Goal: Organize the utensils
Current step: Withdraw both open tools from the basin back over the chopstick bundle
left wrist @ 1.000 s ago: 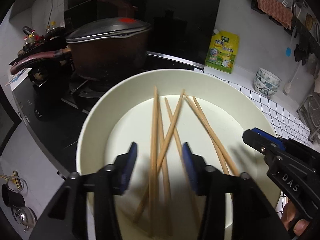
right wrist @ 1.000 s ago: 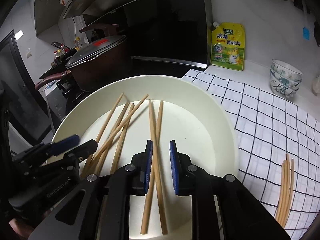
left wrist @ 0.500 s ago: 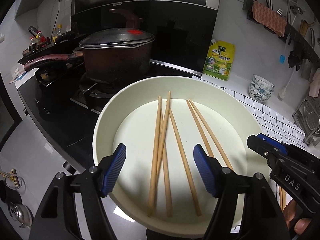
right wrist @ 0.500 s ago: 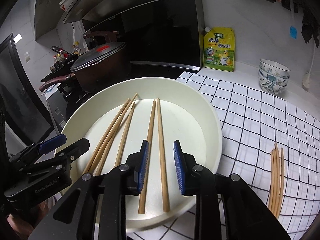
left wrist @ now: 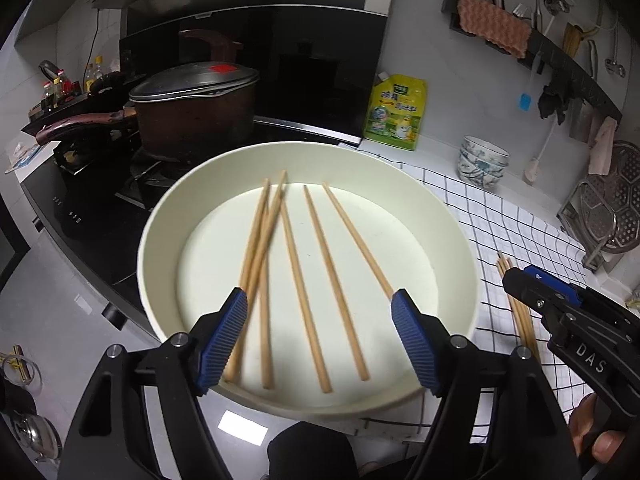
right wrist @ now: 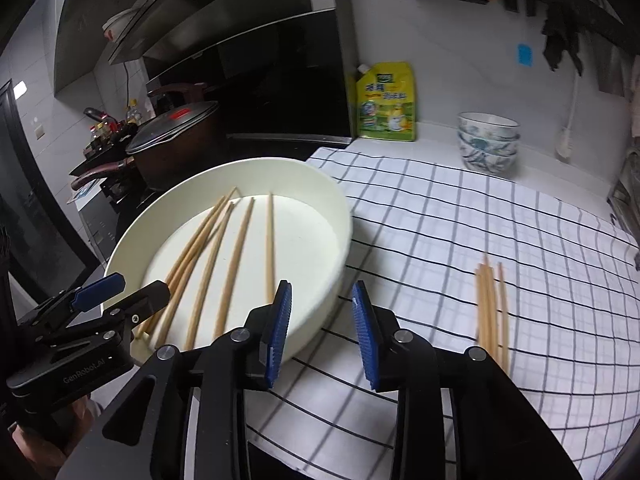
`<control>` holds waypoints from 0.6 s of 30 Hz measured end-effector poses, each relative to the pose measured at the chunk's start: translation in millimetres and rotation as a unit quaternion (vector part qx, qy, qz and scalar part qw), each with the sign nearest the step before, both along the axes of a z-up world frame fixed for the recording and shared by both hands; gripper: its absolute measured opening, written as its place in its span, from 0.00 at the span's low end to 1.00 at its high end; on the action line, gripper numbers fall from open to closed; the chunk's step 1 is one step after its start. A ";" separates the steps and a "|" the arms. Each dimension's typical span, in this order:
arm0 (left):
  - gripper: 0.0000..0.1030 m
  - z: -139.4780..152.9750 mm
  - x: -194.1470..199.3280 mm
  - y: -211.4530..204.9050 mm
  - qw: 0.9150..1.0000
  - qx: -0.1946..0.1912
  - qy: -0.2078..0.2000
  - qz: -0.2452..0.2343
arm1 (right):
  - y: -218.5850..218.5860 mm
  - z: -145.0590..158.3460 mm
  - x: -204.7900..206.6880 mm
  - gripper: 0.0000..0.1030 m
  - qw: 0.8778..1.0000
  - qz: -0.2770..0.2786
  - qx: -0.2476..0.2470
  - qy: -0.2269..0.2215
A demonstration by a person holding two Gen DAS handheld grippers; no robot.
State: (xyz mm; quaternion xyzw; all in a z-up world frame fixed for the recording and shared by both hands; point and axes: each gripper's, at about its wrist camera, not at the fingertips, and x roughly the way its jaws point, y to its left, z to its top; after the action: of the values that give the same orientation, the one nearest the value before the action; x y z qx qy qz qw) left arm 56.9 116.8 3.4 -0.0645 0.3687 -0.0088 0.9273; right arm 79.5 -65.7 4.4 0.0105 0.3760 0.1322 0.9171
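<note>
- left gripper (left wrist: 320, 320) has just been opening, jaws wide, nothing between them
- right gripper (right wrist: 322, 320) too, jaws apart, empty
- five chopsticks (left wrist: 308, 272) lying loose in the white basin (left wrist: 160, 216)
- another chopstick bundle (right wrist: 490, 304) on the checked cloth (right wrist: 440, 220)

Left gripper (left wrist: 320, 332) and right gripper (right wrist: 322, 330) both angled downward, jaws just widening, nothing gripped.

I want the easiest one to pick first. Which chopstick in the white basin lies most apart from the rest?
The chopstick nearest the checked cloth: it lies alone in the basin, touching none, while the far-side ones cross and overlap.
</note>
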 end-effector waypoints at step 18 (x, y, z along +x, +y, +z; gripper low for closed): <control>0.77 -11.8 -17.8 -87.3 0.997 -0.005 0.011 -0.071 | -119.1 -28.8 -40.5 0.45 0.994 -0.105 -0.027 0.026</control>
State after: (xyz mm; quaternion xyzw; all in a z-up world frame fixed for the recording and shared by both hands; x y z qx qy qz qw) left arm 39.1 29.5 -8.5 -0.0431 0.3828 -0.0755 0.9197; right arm 39.0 -184.8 -24.4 0.0284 0.4001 0.0242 0.9157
